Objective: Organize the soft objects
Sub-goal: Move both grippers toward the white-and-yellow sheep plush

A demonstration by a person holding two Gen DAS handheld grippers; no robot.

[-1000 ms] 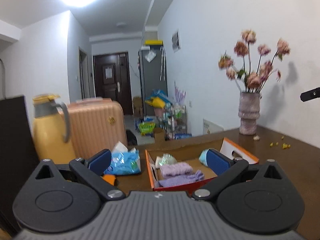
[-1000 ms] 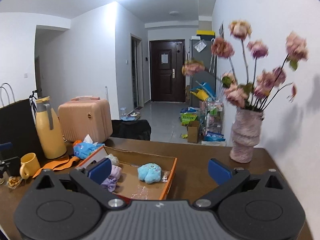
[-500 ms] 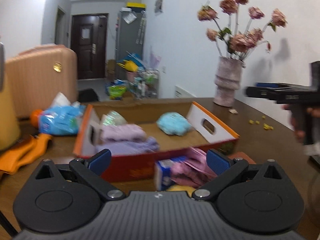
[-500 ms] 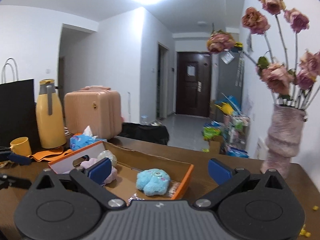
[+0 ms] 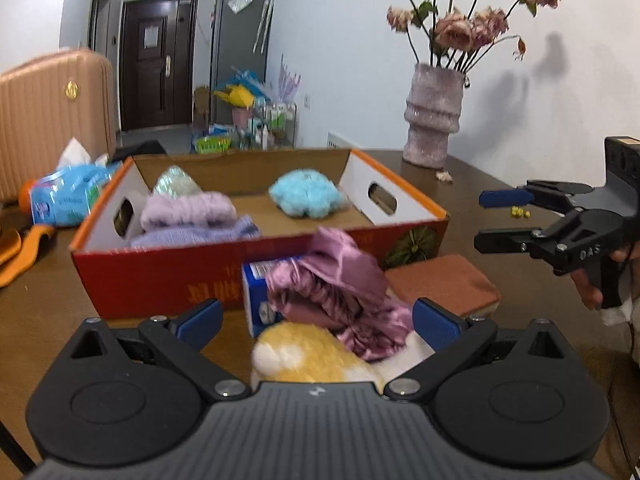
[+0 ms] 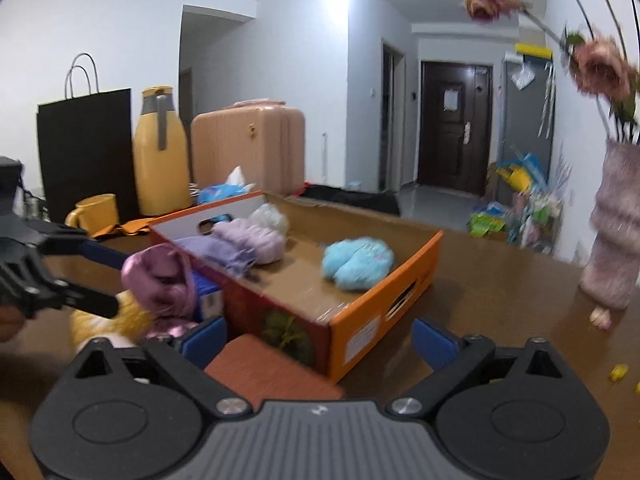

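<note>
An orange and red cardboard box (image 5: 168, 276) (image 6: 360, 328) on the brown table holds a blue plush (image 5: 306, 198) (image 6: 358, 264), lilac knits (image 5: 188, 210) (image 6: 250, 238) and a pale bundle (image 5: 176, 182). In front of the box lie a crumpled pink satin cloth (image 5: 340, 280) (image 6: 160, 276), a yellow plush (image 5: 312, 354) (image 6: 104, 320) and a rust-brown sponge pad (image 5: 442, 282) (image 6: 272, 368). My left gripper (image 5: 316, 320) is open, just above the yellow plush and satin cloth. My right gripper (image 6: 318, 340) is open over the pad and box corner; it also shows in the left wrist view (image 5: 492, 218).
A blue carton (image 5: 256, 292) lies under the satin cloth. A vase of dried flowers (image 5: 434, 120) stands at the table's far right. A tissue pack (image 5: 68, 198), yellow thermos (image 6: 160, 152), yellow mug (image 6: 94, 210), black bag (image 6: 86, 148) and pink suitcase (image 6: 248, 148) are to the left.
Both grippers have come down and forward toward the table. The left one now looks at the satin cloth and yellow plush in front of the box; the right one has neared the box corner.
</note>
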